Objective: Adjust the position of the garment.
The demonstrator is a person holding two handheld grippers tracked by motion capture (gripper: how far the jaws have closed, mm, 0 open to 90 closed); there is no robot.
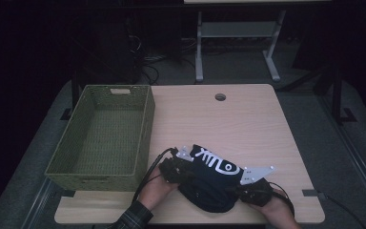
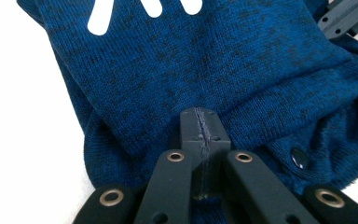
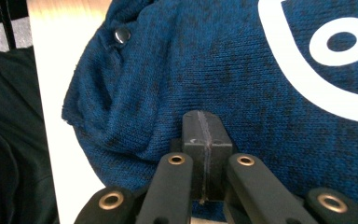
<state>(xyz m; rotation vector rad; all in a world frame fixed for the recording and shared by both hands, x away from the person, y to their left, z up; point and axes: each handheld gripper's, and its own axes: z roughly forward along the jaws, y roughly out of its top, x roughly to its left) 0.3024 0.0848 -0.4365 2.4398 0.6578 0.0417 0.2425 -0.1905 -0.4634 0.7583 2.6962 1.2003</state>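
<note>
- High view showed a dark blue knit garment (image 1: 213,183) bunched at the near edge of the wooden table (image 1: 248,124), between the left gripper (image 1: 175,168) and the right gripper (image 1: 252,191).
- White printed lettering ran across the top of the garment, but it could not be read; the left gripper view caught white strokes, and the right gripper view a white ring inside a curved band.
- Left gripper view had both black jaws pressed together, their tips against a fold of the knit; whether cloth was pinched between them could not be told.
- Right gripper view showed the same: jaws fully closed, tips against the fabric beside a metal snap button (image 3: 121,34).
- A green woven basket (image 1: 145,129) stood at the table's left, well apart from the garment, its interior free.
- Far half of the tabletop lay bare around a round cable hole (image 1: 220,97).
</note>
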